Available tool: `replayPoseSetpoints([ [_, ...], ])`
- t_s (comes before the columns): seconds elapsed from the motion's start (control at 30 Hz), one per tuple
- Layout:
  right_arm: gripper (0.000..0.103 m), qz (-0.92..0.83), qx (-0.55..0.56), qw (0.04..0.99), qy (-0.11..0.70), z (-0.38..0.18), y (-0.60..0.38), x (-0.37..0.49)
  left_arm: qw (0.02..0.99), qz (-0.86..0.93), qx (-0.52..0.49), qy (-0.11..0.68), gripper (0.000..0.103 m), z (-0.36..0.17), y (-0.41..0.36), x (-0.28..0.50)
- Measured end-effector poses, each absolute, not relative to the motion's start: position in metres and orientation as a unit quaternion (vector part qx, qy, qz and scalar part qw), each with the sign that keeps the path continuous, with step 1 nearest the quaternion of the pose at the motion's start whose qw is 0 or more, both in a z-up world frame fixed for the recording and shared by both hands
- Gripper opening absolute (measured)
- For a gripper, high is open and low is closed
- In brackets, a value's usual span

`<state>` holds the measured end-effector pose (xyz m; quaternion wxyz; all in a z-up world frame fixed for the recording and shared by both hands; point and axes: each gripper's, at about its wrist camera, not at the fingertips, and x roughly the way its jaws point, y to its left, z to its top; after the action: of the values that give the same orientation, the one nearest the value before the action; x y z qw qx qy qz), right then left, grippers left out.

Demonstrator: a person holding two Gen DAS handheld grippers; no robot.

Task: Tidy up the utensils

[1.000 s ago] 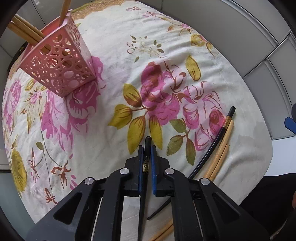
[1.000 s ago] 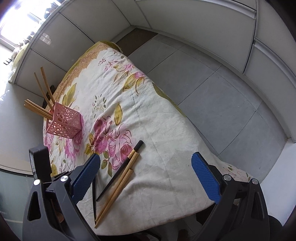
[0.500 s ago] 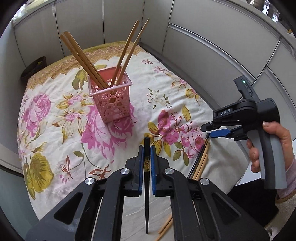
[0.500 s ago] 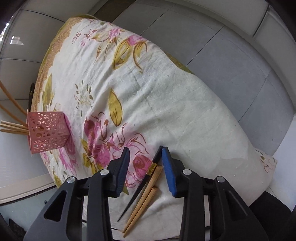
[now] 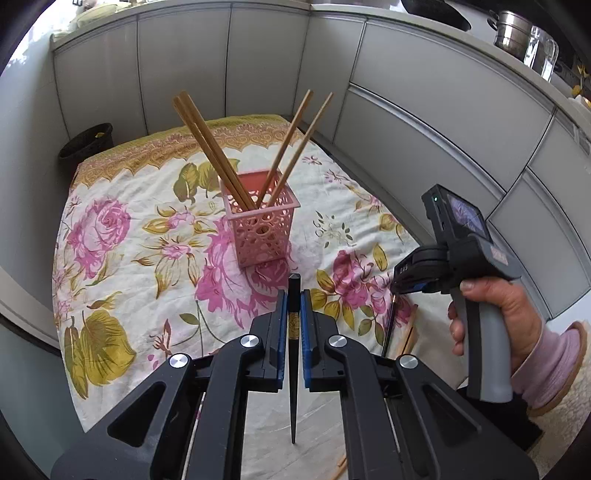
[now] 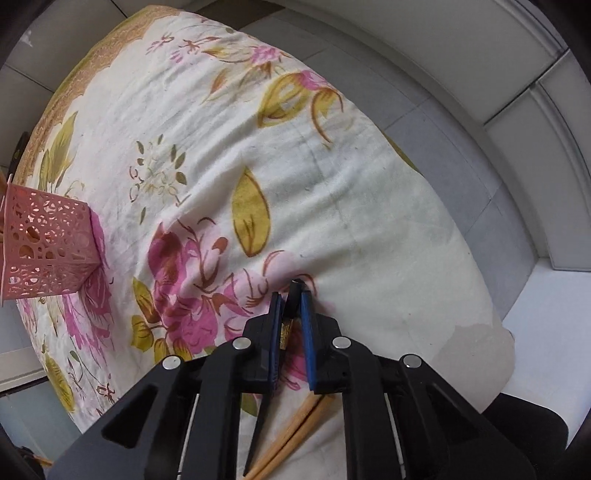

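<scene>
My left gripper (image 5: pixel 291 295) is shut on a black chopstick (image 5: pixel 294 387), held in the air with its tip pointing back toward me. Ahead of it stands the pink lattice holder (image 5: pixel 260 236) with several wooden chopsticks (image 5: pixel 210 151) leaning in it. My right gripper (image 6: pixel 290 295) points down at the floral tablecloth (image 6: pixel 369 221). Its jaws are closing on a second black chopstick (image 6: pixel 294 290), and the pads touch it near its thick end. Two wooden chopsticks (image 6: pixel 295 439) lie beside it under the gripper. In the left wrist view, a hand (image 5: pixel 506 314) holds the right gripper (image 5: pixel 400 284) at the table's right edge.
The pink holder (image 6: pixel 48 251) is at the far left in the right wrist view. A black bin (image 5: pixel 86 142) stands on the floor behind the table. Grey cabinets ring the table. A steel pot (image 5: pixel 513 33) sits on the counter. The cloth's edge drops off at the right.
The left gripper rose and tilted up with its black chopstick, bringing the holder into full view. The right gripper came down over the other black chopstick and its wide jaws closed on it.
</scene>
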<state>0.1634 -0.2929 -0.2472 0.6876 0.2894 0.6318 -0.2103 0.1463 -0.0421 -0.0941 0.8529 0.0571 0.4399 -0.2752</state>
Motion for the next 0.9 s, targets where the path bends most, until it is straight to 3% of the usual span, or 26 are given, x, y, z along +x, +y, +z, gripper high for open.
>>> replayPoseSetpoints([
  [0.17, 0.008, -0.152, 0.294, 0.739, 0.587, -0.233, -0.259, 0.155, 0.876, -0.249, 0.051, 0.41, 0.006, -0.079, -0.029, 0.138],
  [0.7, 0.008, -0.032, 0.15, 0.914, 0.376, -0.076, -0.195, 0.089, 0.919, -0.193, 0.047, 0.341, 0.006, -0.037, -0.012, 0.106],
  [0.9, 0.008, -0.016, 0.108, 0.941, 0.32, -0.044, -0.187, 0.062, 0.927, -0.183, 0.024, 0.326, 0.006, -0.026, -0.006, 0.095],
])
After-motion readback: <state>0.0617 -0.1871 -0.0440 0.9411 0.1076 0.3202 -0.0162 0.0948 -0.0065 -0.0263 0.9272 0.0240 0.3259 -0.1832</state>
